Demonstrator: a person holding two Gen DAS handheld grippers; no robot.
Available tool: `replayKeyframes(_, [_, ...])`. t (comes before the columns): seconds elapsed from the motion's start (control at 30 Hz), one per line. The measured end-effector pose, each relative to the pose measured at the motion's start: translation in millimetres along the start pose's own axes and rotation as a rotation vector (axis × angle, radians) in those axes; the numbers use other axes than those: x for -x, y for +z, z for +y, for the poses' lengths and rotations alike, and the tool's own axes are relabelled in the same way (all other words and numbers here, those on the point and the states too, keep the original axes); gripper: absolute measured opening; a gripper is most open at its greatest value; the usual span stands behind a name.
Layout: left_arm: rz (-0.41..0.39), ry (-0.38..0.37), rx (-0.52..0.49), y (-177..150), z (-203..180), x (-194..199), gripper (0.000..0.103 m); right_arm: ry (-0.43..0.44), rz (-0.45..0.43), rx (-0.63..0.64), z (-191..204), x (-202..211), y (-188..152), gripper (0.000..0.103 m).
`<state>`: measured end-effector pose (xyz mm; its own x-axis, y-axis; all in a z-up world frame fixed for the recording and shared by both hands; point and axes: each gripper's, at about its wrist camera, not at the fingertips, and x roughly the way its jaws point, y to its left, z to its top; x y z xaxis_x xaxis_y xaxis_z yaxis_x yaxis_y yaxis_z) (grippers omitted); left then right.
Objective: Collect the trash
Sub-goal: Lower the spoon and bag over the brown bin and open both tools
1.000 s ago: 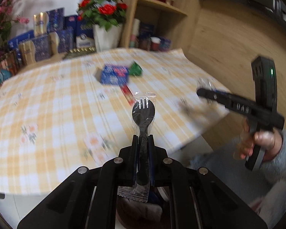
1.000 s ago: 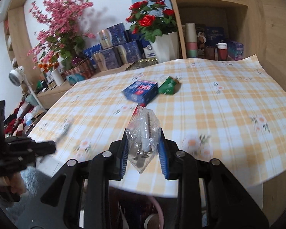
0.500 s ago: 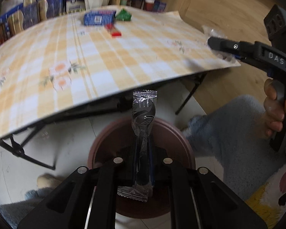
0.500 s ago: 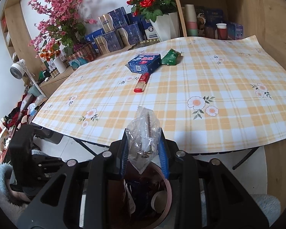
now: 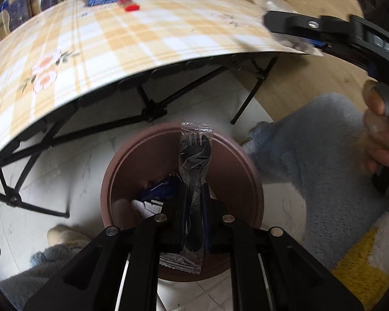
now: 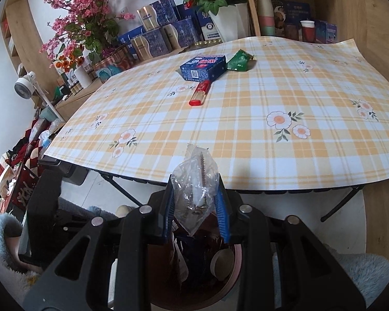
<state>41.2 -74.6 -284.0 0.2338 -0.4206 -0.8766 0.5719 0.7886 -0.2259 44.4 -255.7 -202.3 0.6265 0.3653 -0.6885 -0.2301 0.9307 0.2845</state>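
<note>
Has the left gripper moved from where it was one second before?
Yes. The left gripper, shut on the wrapped fork, was over the table then; now it is lower, off the table's edge, above the bin.

A second ago the left gripper [image 5: 194, 194] looked across the bench [image 5: 96, 41]; now it has tipped down and dropped below the bench edge, so its wrapped fork [image 5: 194, 160] hangs over the brown bin [image 5: 236, 160] on the floor. The right gripper [image 6: 195, 207] has sunk too: its clear bag [image 6: 194, 197] now sits over the bin [image 6: 237, 264] rather than over the bench [image 6: 272, 98].
</note>
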Motion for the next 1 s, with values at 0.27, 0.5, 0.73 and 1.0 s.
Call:
replayKeyframes(0.27, [-0.144,0.049,0.085,0,16,30,0.058,-0.008,0.035,-0.007,-1,-11,-13,0.031])
replayKeyframes(0.5, [-0.408,0.186,0.185,-5,25,82,0.094,-0.018,0.093,0.029,6,-31,-25,0.031])
replayKeyframes(0.73, [-0.454,0.281,0.23,-4,32,90,0.097,-0.024,0.147,0.05,9,-50,-32,0.031])
replayKeyframes(1.0, [-0.469,0.328,0.249,-8,39,92,0.097,-0.02,0.171,0.068,13,-54,-35,0.032])
